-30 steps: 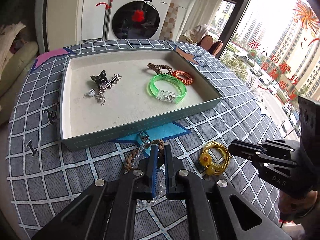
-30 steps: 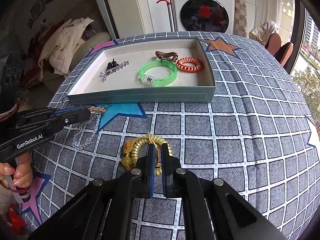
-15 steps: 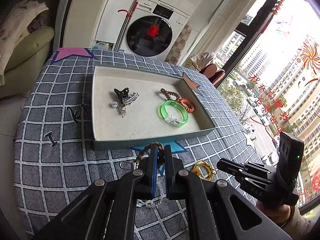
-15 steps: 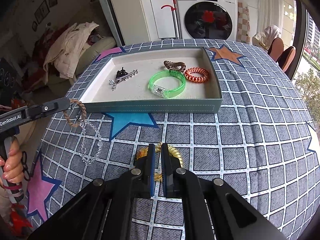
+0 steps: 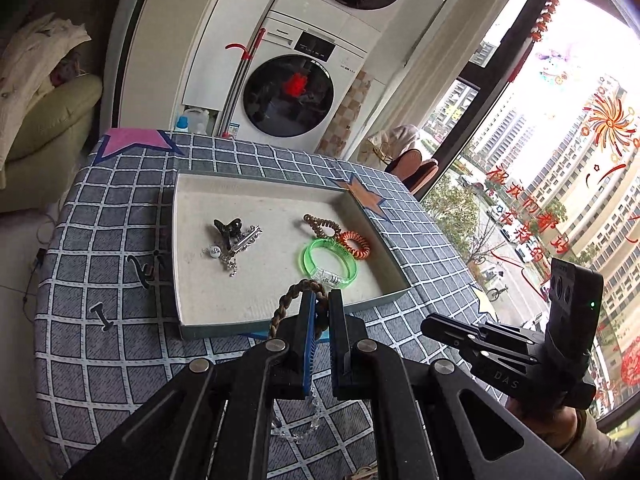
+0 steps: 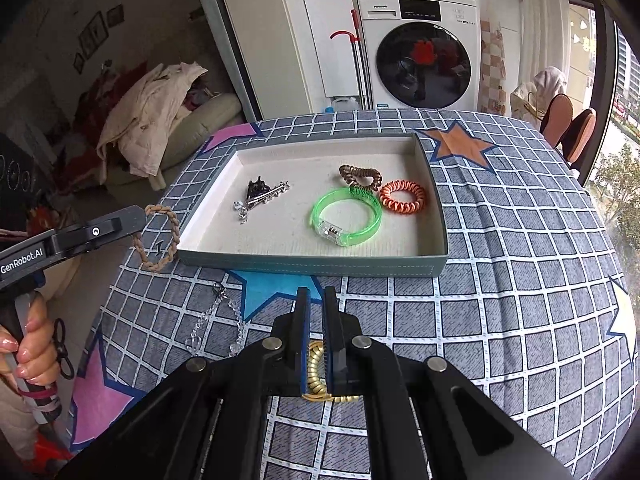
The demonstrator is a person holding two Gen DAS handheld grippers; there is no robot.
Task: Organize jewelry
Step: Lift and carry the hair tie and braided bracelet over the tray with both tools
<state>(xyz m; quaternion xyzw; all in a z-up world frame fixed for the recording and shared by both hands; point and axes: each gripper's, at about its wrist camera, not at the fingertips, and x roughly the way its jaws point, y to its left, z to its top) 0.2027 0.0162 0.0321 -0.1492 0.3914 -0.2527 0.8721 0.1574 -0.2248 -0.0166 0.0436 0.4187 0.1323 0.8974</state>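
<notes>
A laundry corner with a white washing machine (image 6: pixel 420 52) stands behind a round surface (image 6: pixel 520 280) covered in a grey checked cloth with coloured stars. On it sits a shallow grey-green tray (image 6: pixel 312 264) with a pale lining. Inside the tray lie a green bangle (image 6: pixel 346 220), an orange coil hair tie (image 6: pixel 402 196), a brown coil hair tie (image 6: pixel 360 176) and a dark hair clip with silver pieces (image 6: pixel 260 194).

The left tongs (image 5: pixel 320 312) are clamped on a braided brown bracelet (image 6: pixel 158 238), which hangs in the air beside the tray's near left corner. A clear bead chain (image 6: pixel 216 324) lies on the cloth just below it, near the blue star.

The right tongs (image 6: pixel 316 320) are closed on a gold coil bracelet (image 6: pixel 314 364), held above the cloth in front of the tray. A hand (image 6: pixel 28 352) grips the left handle.
</notes>
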